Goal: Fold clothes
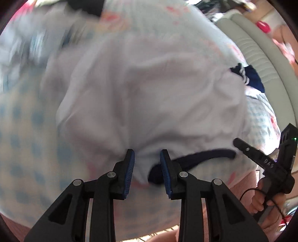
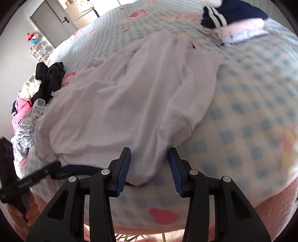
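Note:
A white garment with a navy collar band lies crumpled on the blue-checked bed cover. My left gripper is shut on its near edge, with white cloth filling the gap between the pads and the collar against the right pad. In the right wrist view the same garment reaches down between the pads of my right gripper. Only the left pad touches the cloth there, a dark gap shows at the right pad, and it stands open. The other gripper shows at each frame's edge: the right gripper and the left gripper.
A heap of clothes, black and pink, lies at the bed's left side. A navy striped garment and a folded pale piece sit at the far right. A grey padded edge borders the bed. A pink fluffy blanket lines the near edge.

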